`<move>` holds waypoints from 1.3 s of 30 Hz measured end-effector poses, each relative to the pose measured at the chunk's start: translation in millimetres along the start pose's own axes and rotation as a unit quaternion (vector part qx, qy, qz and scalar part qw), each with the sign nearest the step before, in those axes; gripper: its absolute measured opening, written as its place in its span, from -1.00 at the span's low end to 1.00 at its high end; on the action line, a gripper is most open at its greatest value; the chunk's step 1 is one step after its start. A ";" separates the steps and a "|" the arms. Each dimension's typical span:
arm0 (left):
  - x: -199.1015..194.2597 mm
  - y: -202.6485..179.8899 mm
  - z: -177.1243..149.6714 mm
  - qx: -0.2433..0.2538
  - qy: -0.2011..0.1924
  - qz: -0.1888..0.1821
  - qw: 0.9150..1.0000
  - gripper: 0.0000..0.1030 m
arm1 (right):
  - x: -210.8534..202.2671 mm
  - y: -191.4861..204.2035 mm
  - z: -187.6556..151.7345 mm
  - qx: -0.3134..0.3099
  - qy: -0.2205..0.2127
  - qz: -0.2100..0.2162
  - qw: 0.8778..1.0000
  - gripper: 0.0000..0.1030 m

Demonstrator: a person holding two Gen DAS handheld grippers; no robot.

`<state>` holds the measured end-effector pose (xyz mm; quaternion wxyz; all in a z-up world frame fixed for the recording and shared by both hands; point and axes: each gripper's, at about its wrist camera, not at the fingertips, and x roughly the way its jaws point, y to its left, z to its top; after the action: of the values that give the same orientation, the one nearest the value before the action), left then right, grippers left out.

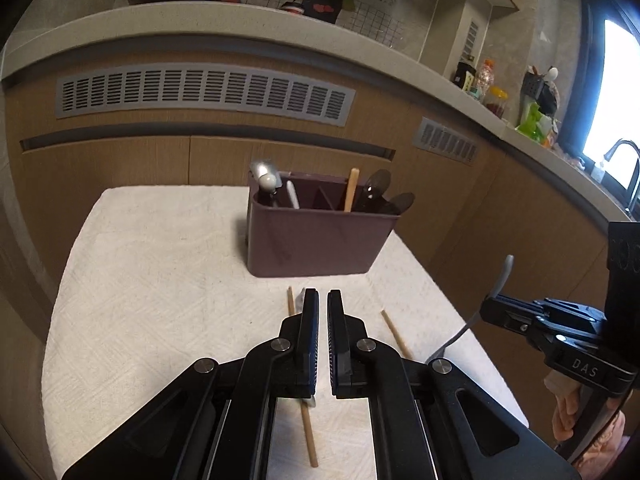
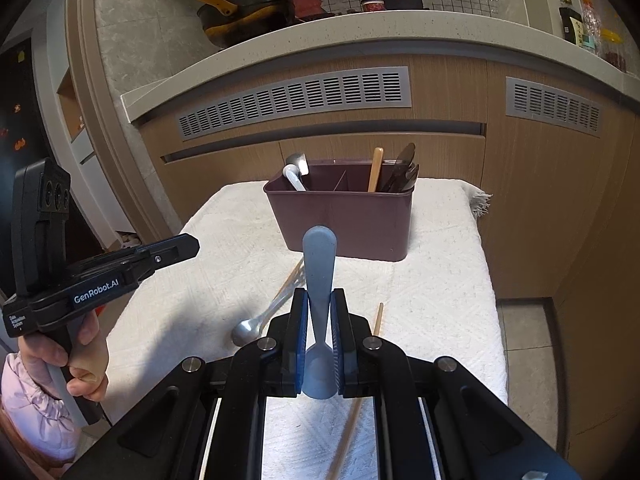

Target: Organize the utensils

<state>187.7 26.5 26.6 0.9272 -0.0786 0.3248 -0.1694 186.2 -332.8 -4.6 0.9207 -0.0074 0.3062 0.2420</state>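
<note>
A maroon utensil holder [image 1: 320,240] [image 2: 344,220] stands at the far side of a white towel [image 1: 160,280] [image 2: 440,280]. Its left compartment holds a metal spoon and a white spoon; its right one holds a wooden chopstick and dark spoons. My right gripper [image 2: 319,296] [image 1: 492,312] is shut on a grey-blue spoon [image 2: 319,256], handle pointing forward at the holder. My left gripper [image 1: 323,300] [image 2: 190,246] hovers above the towel, shut with nothing between its fingers. On the towel lie a metal spoon [image 2: 250,330] and loose wooden chopsticks [image 1: 308,436] [image 1: 394,332] [image 2: 378,318].
Wooden cabinet fronts with grey vents [image 1: 200,92] rise right behind the towel. A counter above carries pots [image 2: 240,12], bottles [image 1: 486,80] and a faucet [image 1: 628,168]. A hand in a pink sleeve [image 2: 84,360] holds the left gripper. Floor [image 2: 524,340] lies past the towel's right edge.
</note>
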 end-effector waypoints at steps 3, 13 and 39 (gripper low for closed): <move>15.0 4.0 -6.6 0.000 0.035 0.004 0.999 -0.87 | 3.1 -2.3 -1.5 0.005 0.006 0.001 1.000 -0.81; 112.9 -6.3 -17.9 0.067 0.185 0.031 0.980 0.10 | 6.6 -2.5 -3.2 0.002 0.015 0.004 1.000 -0.81; 23.1 -14.7 -18.0 -0.003 0.023 -0.007 1.000 -0.97 | 3.1 0.3 1.2 0.001 0.007 0.007 1.000 -0.81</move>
<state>189.3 3.8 3.1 0.9180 -0.0792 0.3463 -0.1764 188.9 -331.1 -5.3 0.9168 -0.0062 0.3129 0.2481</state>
